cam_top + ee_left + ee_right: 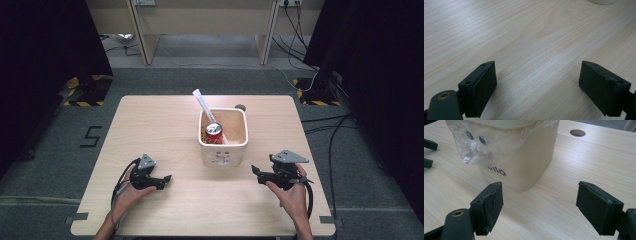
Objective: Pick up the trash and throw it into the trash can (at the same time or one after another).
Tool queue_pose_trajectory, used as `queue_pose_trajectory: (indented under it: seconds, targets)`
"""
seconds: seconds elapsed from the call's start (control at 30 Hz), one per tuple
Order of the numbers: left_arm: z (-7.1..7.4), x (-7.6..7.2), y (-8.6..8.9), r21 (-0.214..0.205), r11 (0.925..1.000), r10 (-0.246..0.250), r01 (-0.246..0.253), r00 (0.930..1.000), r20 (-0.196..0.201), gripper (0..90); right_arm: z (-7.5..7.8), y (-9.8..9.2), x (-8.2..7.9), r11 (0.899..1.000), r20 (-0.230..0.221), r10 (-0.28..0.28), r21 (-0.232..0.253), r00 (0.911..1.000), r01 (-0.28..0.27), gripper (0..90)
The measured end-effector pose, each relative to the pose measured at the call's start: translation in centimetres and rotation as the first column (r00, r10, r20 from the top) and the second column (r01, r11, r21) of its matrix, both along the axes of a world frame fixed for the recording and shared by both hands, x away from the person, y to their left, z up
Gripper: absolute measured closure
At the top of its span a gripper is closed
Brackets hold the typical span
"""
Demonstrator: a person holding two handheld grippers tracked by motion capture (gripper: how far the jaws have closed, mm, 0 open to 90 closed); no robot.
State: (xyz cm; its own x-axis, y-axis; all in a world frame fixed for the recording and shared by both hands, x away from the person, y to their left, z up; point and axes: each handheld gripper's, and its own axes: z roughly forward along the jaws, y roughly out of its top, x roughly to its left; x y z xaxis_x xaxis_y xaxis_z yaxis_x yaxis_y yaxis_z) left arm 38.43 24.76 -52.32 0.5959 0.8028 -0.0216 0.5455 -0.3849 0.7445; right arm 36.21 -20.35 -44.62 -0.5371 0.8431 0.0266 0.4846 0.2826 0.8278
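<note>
**Two open grippers flank a cream bin on a pale worktop**

Nearest the high camera, a person's two hands come in over the front edge of the wooden worktop [165,112], each holding a black two-jaw gripper. The worktop, the largest thing in frame, is light-grained wood with a small round hole [240,107] near its far edge. At its middle stands a cream, square-mouthed bin [223,148] lined with a clear plastic bag [496,143] that drapes over its rim; dark lettering on its side is partly hidden under the plastic. Inside the bin a red drink can [214,133] stands upright against the left wall, and a long white wrapped stick [204,105] leans out over the far left corner.

The right gripper [256,173] rests low to the right of the bin, near it but apart, pointing toward it; its jaws stand wide with nothing between them, the bin's corner framed beyond them in the right gripper view. The left gripper [167,178] sits to the bin's left front, also apart, jaws spread wide over bare wood in the left gripper view.
</note>
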Motion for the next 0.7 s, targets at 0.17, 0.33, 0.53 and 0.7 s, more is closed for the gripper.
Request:
queue_pose_trajectory:
  seconds: [0.17, 0.33, 0.53, 0.7]
  targets:
    - [0.0, 0.0, 0.0, 0.001, 1.0000, -0.001, 0.001, 1.0000, -0.001, 14.0, -0.9, -0.3, -0.2, 1.000, -0.018, -0.005, 0.004, 0.9998, 0.005, 20.2]
    - [0.0, 0.0, 0.0, 0.000, 1.0000, -0.001, 0.001, 1.0000, -0.001, 14.0, -1.6, -0.5, -0.4, 1.000, -0.028, -0.006, 0.004, 0.9996, 0.007, 18.9]
    - [0.0, 0.0, 0.0, -0.001, 1.0000, 0.000, 0.000, 1.0000, 0.000, 14.1, -2.6, -0.7, -0.6, 1.000, -0.044, -0.012, -0.009, 0.9990, 0.012, 18.1]
    - [0.0, 0.0, 0.0, -0.001, 1.0000, 0.000, 0.000, 1.0000, 0.000, 14.0, -3.4, -0.6, -0.7, 1.000, -0.061, -0.014, -0.019, 0.9981, 0.013, 17.9]
